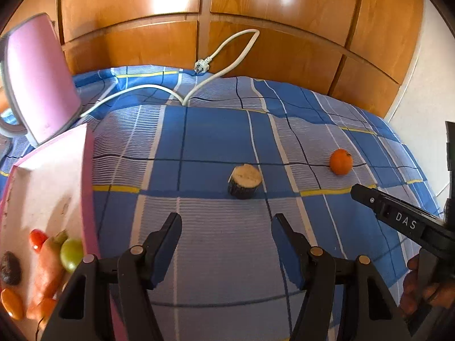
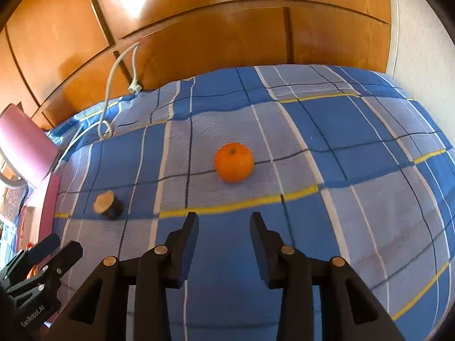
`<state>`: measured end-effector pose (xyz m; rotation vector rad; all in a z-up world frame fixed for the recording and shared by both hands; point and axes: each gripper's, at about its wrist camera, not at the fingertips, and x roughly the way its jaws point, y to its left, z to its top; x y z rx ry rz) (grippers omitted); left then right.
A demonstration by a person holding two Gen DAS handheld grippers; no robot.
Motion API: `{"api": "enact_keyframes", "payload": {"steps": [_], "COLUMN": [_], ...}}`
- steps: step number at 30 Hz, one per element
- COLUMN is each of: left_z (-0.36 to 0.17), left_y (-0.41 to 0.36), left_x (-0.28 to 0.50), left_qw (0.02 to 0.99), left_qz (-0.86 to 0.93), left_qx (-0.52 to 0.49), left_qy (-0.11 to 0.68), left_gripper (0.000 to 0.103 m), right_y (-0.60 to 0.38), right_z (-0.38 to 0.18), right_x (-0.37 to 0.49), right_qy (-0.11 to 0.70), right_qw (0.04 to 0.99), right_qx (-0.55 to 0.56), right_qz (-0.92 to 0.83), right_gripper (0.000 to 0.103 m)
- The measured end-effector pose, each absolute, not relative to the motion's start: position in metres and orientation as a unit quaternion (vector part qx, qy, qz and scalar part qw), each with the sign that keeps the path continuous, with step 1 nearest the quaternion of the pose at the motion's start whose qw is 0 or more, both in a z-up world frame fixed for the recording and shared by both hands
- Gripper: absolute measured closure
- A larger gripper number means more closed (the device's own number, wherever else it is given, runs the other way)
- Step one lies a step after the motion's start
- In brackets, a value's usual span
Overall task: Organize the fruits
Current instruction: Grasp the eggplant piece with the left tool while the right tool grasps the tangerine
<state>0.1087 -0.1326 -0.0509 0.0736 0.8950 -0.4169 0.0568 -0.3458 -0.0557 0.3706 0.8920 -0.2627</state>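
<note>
Pink tray: at the far left on the blue checked cloth, its rim just beside the left gripper's left finger
Tray contents: a red tomato, a green tomato, a carrot, a dark fruit and an orange oval fruit, all bunched at the near end; the far end is bare
Pink kettle: behind the tray, with a white cord trailing over the cloth to a plug
Left gripper: fingers stand about half apart with nothing between them, only cloth below
Cut piece: pale top, dark skin, alone on the cloth ahead of the left gripper, apart from it
Orange: right of the cut piece, well apart from it, untouched on the cloth
Right gripper: fingers narrowly parted and holding nothing; the orange lies straight ahead of the tips, near but not touching
Hand: grips the right gripper's handle at the lower right of the left view
</note>
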Motion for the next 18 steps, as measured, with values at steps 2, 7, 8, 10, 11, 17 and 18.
{"api": "enact_keyframes", "payload": {"steps": [2, 7, 8, 10, 11, 17, 18], "left_z": [-0.053, -0.057, -0.059, -0.062, -0.063, -0.075, -0.077], "left_y": [-0.138, -0.151, -0.152, -0.154, -0.155, -0.157, -0.156], "left_x": [0.115, 0.129, 0.132, 0.138, 0.141, 0.155, 0.157], "left_qw": [0.878, 0.877, 0.876, 0.875, 0.875, 0.868, 0.865], "left_qz": [-0.202, -0.208, -0.208, -0.205, -0.205, -0.202, -0.205], "left_qx": [0.036, 0.039, 0.038, 0.035, 0.034, 0.019, 0.013], "left_qy": [0.432, 0.431, 0.433, 0.436, 0.438, 0.453, 0.458], "left_gripper": [0.037, 0.036, 0.033, 0.033, 0.033, 0.034, 0.039], "right_y": [-0.351, -0.362, -0.365, -0.367, -0.368, -0.365, -0.364], "right_z": [-0.059, -0.065, -0.066, -0.067, -0.068, -0.072, -0.072], "right_x": [0.066, 0.088, 0.092, 0.101, 0.106, 0.118, 0.117], "right_qy": [0.431, 0.435, 0.436, 0.438, 0.438, 0.442, 0.442], "right_qw": [0.875, 0.871, 0.87, 0.869, 0.869, 0.872, 0.873], "right_qx": [0.178, 0.18, 0.183, 0.179, 0.178, 0.159, 0.154], "right_qz": [-0.128, -0.143, -0.142, -0.145, -0.146, -0.137, -0.136], "right_gripper": [0.065, 0.065, 0.065, 0.065, 0.065, 0.065, 0.065]}}
